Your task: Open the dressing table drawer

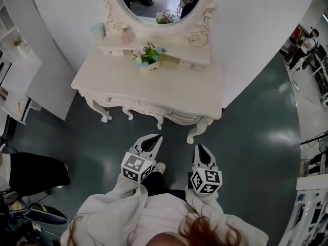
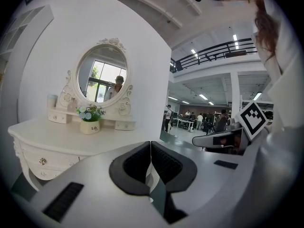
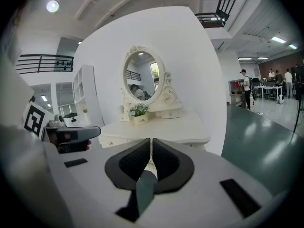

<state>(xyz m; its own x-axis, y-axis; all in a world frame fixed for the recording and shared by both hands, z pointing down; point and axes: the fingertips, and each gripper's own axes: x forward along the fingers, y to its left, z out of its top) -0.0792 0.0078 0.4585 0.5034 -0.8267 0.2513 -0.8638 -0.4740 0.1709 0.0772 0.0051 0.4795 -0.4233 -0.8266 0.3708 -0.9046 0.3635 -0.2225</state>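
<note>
A white dressing table (image 1: 184,94) with an oval mirror (image 1: 159,4) stands against a curved white wall. Its front drawers carry small knobs, one at the left (image 1: 108,99) and one nearer the middle (image 1: 169,113). A flower pot (image 1: 148,60) sits on top. My left gripper (image 1: 157,138) and right gripper (image 1: 199,147) hover side by side over the floor, short of the table's front edge, both shut and empty. In the left gripper view the shut gripper (image 2: 151,144) points past the table (image 2: 71,139), with a drawer knob (image 2: 42,161) showing. In the right gripper view the shut gripper (image 3: 151,141) faces the table (image 3: 175,127).
A white shelf unit (image 1: 18,76) stands at the left. A person in dark trousers (image 1: 33,172) sits at the lower left. A white rack (image 1: 307,209) is at the lower right. People (image 3: 246,89) stand far off at the right, across the grey-green floor (image 1: 256,137).
</note>
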